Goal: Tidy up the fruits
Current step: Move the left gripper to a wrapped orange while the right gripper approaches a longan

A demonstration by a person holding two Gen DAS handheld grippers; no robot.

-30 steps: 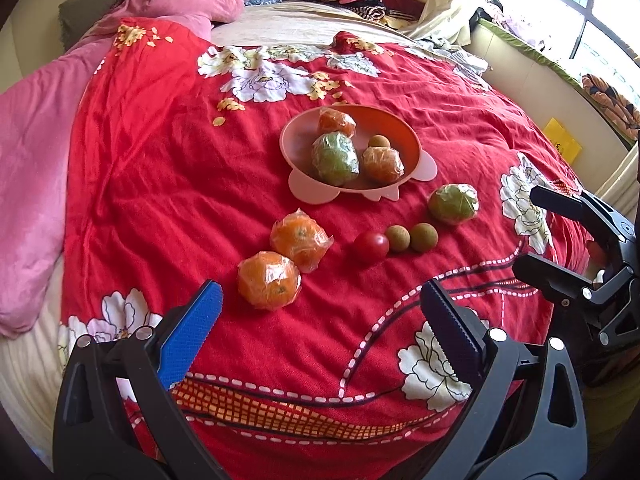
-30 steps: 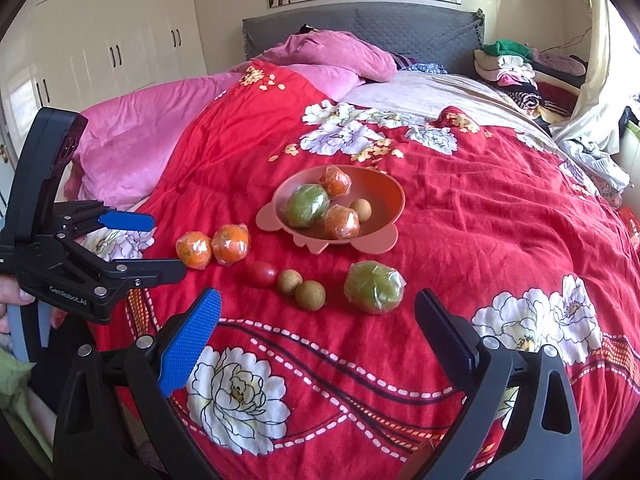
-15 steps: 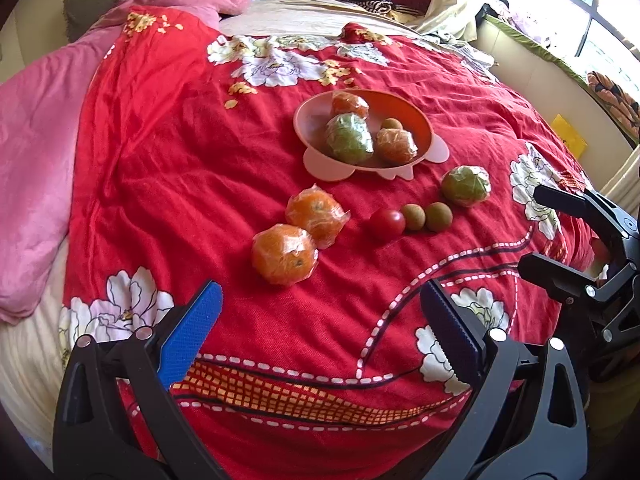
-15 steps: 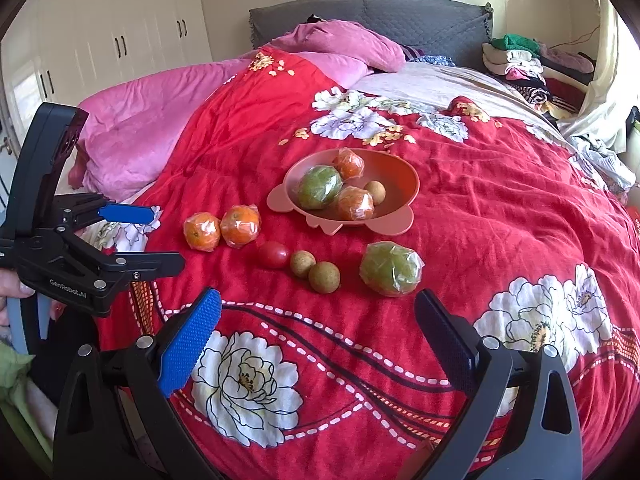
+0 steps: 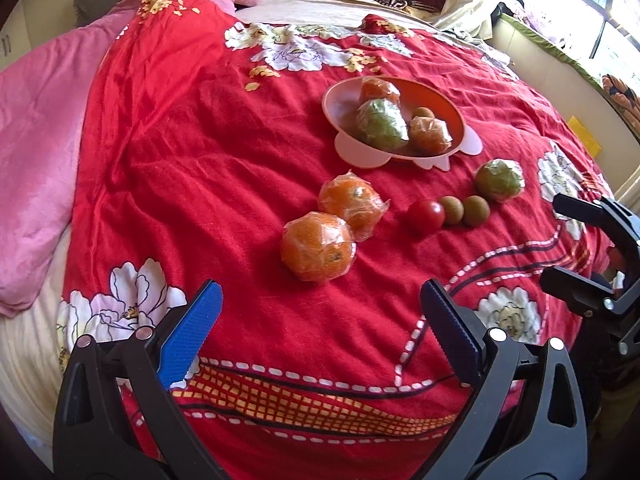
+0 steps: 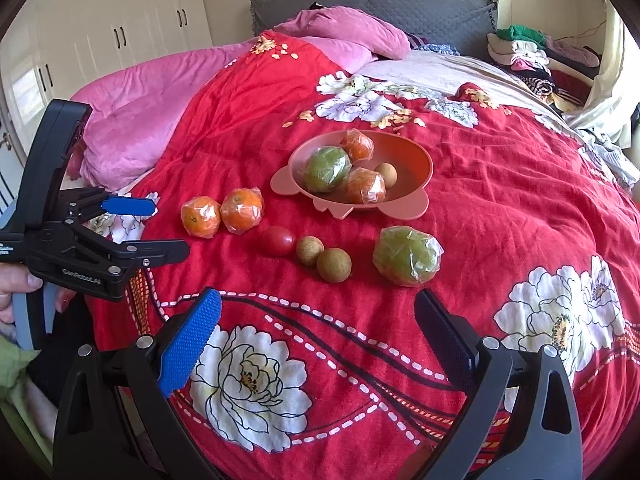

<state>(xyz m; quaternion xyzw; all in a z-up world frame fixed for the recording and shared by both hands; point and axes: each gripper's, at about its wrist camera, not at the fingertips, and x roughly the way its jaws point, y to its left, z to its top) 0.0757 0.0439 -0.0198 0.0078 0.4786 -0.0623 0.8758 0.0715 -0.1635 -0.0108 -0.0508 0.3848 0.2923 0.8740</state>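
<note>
Plastic-wrapped orange fruit is sitting mid-frame on red floral quilt, just ahead & betw. fingers of left gripper, jaws gaping wide w/ nothing held, while right gripper, likewise wide & empty, is hanging farther off.
</note>
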